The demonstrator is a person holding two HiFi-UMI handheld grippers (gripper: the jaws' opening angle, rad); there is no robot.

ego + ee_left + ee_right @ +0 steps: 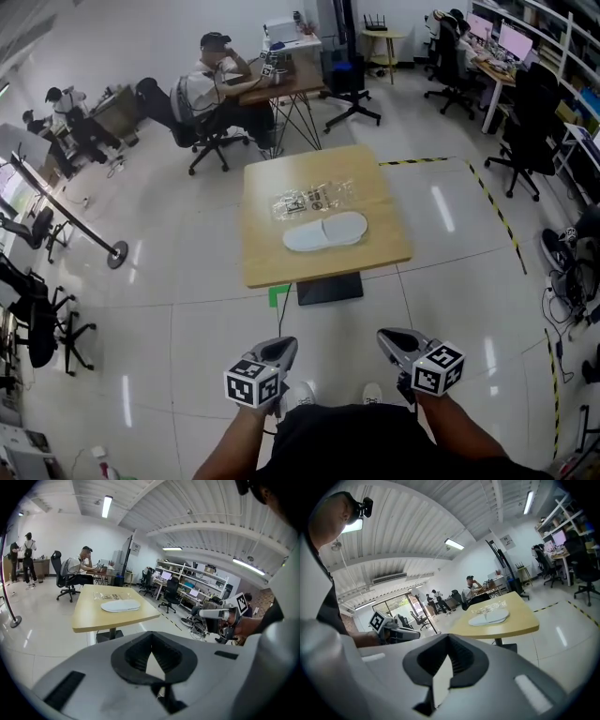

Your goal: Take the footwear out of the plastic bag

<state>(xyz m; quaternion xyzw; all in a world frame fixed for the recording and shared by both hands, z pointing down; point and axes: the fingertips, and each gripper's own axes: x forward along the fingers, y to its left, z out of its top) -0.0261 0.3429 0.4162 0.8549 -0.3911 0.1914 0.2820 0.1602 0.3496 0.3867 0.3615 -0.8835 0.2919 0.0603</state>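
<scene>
A pair of white slippers point(325, 232) lies side by side on the wooden table point(272, 258), out of the bag. The crumpled clear plastic bag point(312, 200) lies just behind them. Both grippers hang low by my body, well short of the table. The left gripper point(281, 347) and the right gripper point(394, 339) are shut and hold nothing. The left gripper view shows its shut jaws point(151, 656) with the slippers point(120, 605) and bag point(105, 596) far ahead. The right gripper view shows its shut jaws point(447, 660), the slippers point(489, 617) and the bag point(494, 605).
A seated person point(211, 80) works at a desk behind the table. Office chairs point(530, 131) stand at the right. Black-and-yellow tape point(497, 211) runs on the floor. A stand with a round base point(117, 253) is at the left. A green mark point(277, 294) lies under the table's near edge.
</scene>
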